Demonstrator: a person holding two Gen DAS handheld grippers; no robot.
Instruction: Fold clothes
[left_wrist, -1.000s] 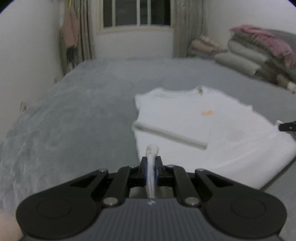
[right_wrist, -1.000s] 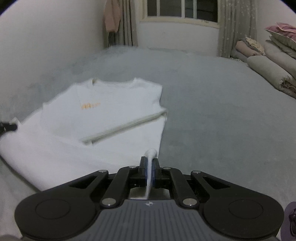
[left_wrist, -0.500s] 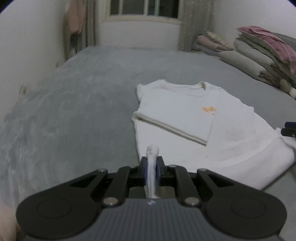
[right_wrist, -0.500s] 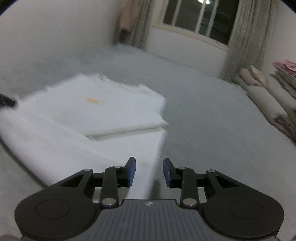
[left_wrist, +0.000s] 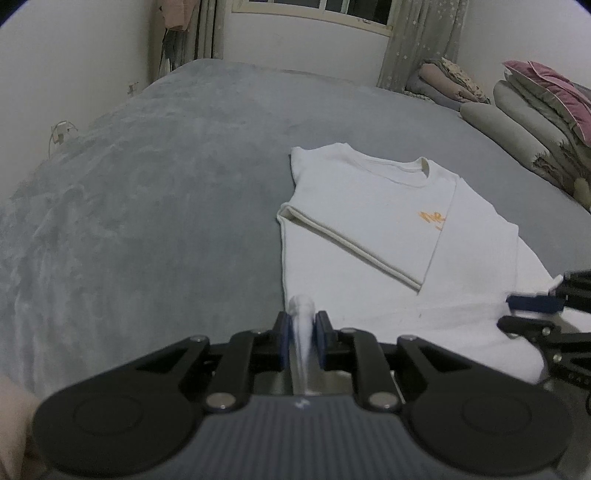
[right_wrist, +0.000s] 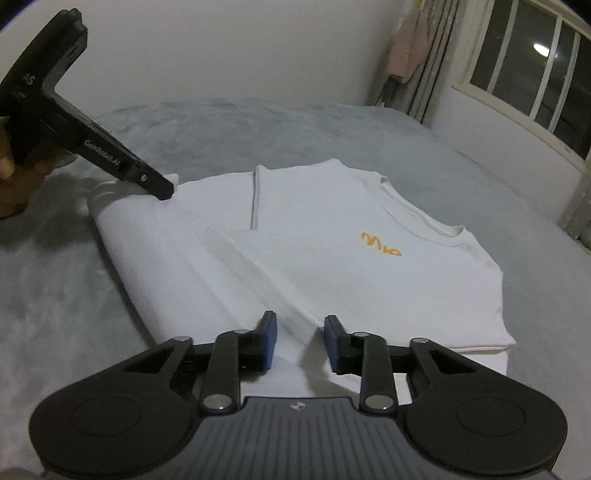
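Shirt: white T-shirt (right_wrist: 332, 266) lying flat on the grey bedspread (left_wrist: 155, 206), neck toward the window wall, small orange mark (right_wrist: 380, 245) on the chest.
Fold state: both sleeves turned in over the body; in the left wrist view one folded sleeve edge runs as a diagonal band across the front.
Hem end: the near part of the shirt is bunched and doubled, its rounded edge toward the cameras.
Left gripper (left_wrist: 302, 341): blue pads (left_wrist: 283, 341) clamped on a pinch of white shirt fabric that stands up between them; the jaws have just eased slightly wider, the cloth caught between them.
Left gripper, other view: in the right wrist view its black tip (right_wrist: 162, 190) meets a corner of the shirt at the far left; a hand (right_wrist: 14, 177) holds its body.
Right gripper (right_wrist: 301, 345): jaws apart with a clear gap, just closing inward; a raised crease of the shirt lies in the gap, pads not pressing it.
Right gripper, other view: enters at the right edge of the left wrist view (left_wrist: 535, 314), over the shirt's near corner.
Bed edge: stacked pillows and folded quilts (left_wrist: 524, 110) along the right side.
Far wall: window (right_wrist: 532, 74) with curtains (left_wrist: 421, 44); a pinkish garment (right_wrist: 406, 55) hangs beside them.
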